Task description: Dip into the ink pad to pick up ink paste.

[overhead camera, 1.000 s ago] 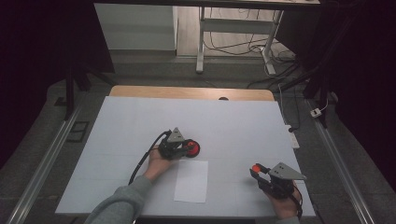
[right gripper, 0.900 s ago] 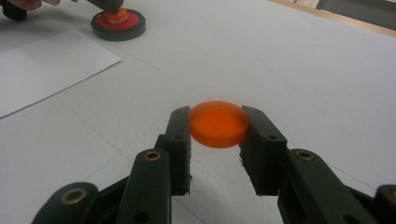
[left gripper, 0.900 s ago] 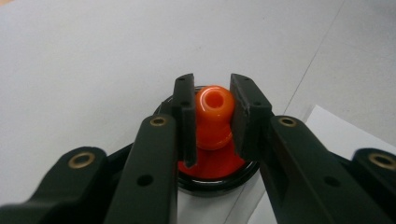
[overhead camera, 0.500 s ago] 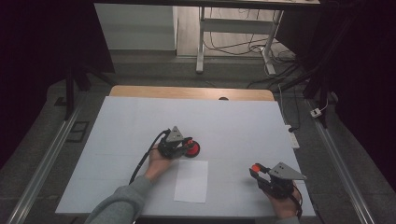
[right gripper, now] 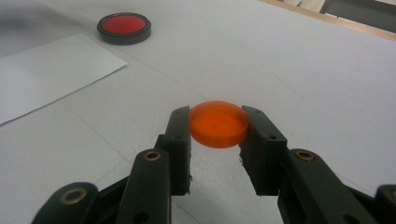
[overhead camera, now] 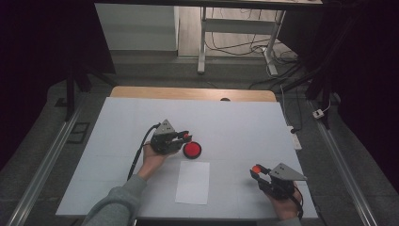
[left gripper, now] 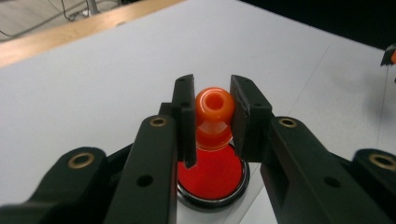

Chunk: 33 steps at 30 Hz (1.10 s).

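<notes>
One orange stamp (left gripper: 214, 116), one orange disc (right gripper: 218, 123), one red pad (overhead camera: 192, 149), one paper sheet (overhead camera: 193, 182).

On the desk (overhead camera: 235, 122), the sheet of paper (overhead camera: 193, 182) lies just in front of the round pad (overhead camera: 192, 149); the left tool (overhead camera: 184, 136) hovers over the pad, the right tool (overhead camera: 256, 170) well right of the paper.

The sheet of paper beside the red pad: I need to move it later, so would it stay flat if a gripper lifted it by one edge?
Probably not: the sheet of paper looks thin, so it would likely droop. Lying flat on the table, its edge may be hard to catch.
</notes>
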{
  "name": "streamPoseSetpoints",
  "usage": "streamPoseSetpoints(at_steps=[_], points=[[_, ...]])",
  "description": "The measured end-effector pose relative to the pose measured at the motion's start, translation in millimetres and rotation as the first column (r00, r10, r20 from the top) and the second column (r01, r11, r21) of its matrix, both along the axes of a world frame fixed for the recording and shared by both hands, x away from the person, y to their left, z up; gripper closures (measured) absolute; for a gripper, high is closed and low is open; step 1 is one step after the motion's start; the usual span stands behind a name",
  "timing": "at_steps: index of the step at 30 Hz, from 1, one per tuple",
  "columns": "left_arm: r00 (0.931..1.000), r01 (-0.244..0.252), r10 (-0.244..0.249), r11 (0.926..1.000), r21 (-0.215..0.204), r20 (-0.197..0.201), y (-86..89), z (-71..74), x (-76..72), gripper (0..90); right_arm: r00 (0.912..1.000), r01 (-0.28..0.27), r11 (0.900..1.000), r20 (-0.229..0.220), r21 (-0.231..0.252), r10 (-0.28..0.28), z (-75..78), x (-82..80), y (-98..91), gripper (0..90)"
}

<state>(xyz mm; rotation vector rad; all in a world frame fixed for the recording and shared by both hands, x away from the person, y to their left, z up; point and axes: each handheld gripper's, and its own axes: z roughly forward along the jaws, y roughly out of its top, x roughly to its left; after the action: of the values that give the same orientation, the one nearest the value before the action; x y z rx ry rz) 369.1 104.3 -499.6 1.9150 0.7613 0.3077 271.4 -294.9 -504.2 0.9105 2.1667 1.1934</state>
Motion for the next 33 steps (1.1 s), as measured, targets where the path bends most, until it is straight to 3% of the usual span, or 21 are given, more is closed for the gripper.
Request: streamPoseSetpoints(at_steps=[11,19,33], points=[[0.9991,0.033,-0.031,0.9973,0.066,-0.031,-14.1,-18.7,2.4,72.5,1.0000,0.005,1.0000,-0.001,0.000,-0.005,-0.1,0.3,-2.4,64.0],[0.9994,0.030,-0.028,0.9923,0.120,-0.023,-22.4,-28.1,4.1,72.5,1.0000,0.004,1.0000,-0.003,-0.002,-0.004,-0.8,0.7,-2.6,64.0],[0.9997,0.021,-0.020,0.9917,0.127,-0.011,-23.2,-31.6,4.3,72.5,1.0000,0.004,1.0000,-0.002,-0.003,-0.004,-0.6,0.6,-3.4,64.0]])
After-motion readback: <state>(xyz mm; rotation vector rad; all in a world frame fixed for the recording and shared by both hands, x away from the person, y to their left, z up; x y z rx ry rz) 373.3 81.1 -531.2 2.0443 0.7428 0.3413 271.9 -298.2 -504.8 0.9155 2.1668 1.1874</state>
